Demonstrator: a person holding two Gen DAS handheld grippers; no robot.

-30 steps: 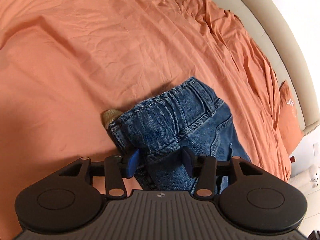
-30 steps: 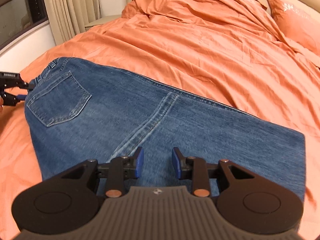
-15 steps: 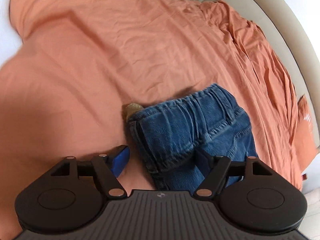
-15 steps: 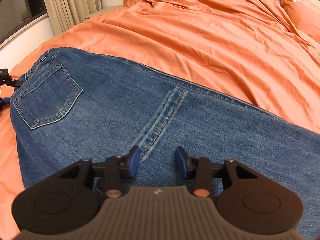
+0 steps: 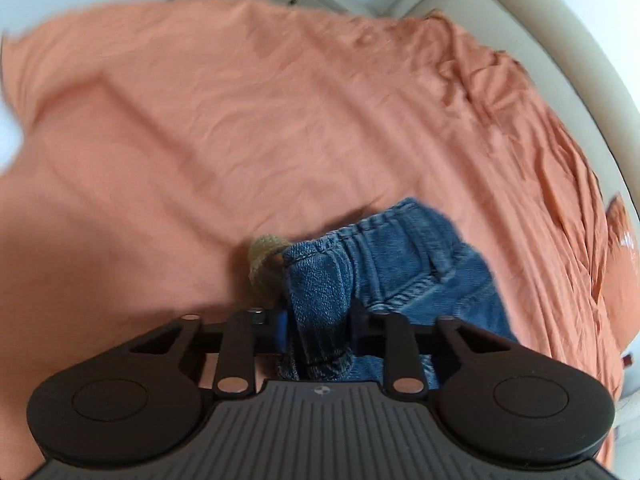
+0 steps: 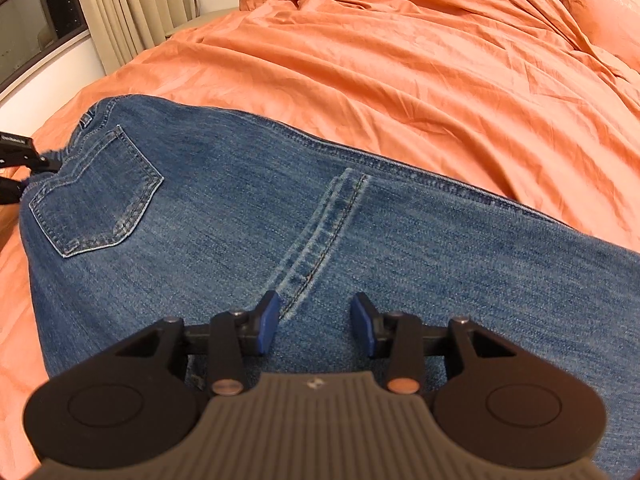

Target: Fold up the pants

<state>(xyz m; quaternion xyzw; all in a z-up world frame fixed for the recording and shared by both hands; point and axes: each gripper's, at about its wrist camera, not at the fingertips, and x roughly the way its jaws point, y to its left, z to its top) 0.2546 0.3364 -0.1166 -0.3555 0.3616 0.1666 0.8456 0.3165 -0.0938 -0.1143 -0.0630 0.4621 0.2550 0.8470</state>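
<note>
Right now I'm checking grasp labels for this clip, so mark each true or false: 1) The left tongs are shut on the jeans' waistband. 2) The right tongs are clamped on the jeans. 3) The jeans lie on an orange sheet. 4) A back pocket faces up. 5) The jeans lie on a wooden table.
1) True: the left tongs pinch the waistband of the jeans.
2) False: the right tongs are open, with denim showing between their pads.
3) True: the orange sheet lies under and around them.
4) True: the back pocket shows in the right wrist view.
5) False: they lie on a bed with a pillow.
</note>
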